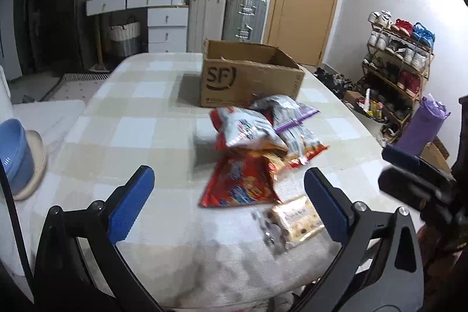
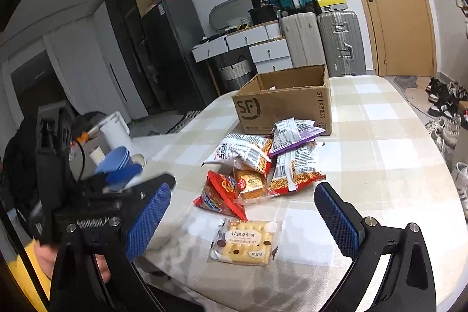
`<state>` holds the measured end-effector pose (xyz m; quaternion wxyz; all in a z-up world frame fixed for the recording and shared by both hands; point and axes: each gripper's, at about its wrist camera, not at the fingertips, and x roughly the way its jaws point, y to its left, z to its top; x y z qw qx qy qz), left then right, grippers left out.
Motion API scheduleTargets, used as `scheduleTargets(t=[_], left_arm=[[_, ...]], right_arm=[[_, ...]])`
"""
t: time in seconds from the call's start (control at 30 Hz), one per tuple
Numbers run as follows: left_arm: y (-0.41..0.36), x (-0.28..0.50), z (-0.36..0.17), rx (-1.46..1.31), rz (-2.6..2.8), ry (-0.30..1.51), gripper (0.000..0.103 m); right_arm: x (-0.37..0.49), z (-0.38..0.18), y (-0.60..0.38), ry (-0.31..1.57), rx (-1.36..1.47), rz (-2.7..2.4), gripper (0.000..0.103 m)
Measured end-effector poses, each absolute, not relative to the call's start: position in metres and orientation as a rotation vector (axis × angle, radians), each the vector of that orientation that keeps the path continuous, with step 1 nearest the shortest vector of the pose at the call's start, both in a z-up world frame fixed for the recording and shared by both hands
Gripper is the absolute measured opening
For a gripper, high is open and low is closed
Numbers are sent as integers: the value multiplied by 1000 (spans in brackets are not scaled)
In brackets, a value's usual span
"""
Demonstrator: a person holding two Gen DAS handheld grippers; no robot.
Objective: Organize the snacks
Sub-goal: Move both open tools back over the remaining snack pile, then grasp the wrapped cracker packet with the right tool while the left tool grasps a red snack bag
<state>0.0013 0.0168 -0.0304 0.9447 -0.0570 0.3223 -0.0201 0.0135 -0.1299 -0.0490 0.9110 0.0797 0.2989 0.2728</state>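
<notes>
While both grippers gape, cracker pack (image 2: pixel 244 242) lies flat, long axis crosswise.

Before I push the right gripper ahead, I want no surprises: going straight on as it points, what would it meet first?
Probably the cracker packet, lying flat on the table between the open right gripper fingers. Beyond it sits the red snack bag. Height above the table is unclear.

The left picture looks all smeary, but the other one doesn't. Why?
Left wrist view: motion blur smears the snacks and cracker pack. Right wrist view: sharp, so the cracker pack's print shows. Both views: fisheye bends the door and darkens corners.
</notes>
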Motion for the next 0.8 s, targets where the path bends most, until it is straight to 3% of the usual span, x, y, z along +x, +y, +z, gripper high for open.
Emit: scheduleTargets(t=[0.37, 0.6, 0.63, 0.67, 0.8], left_arm=[[22, 70, -74, -175, -97, 892, 102], [6, 102, -95, -97, -126, 932, 98], [3, 105, -98, -89, -137, 947, 89], [2, 107, -98, -76, -134, 954, 74], [-1, 108, -96, -57, -163, 923, 60]], right_arm=[[26, -72, -114, 727, 97, 495, 101], [54, -114, -102, 944, 115, 545, 101], [55, -119, -97, 964, 97, 543, 101], [56, -124, -91, 981, 73, 539, 101], [59, -130, -80, 994, 42, 547, 101]])
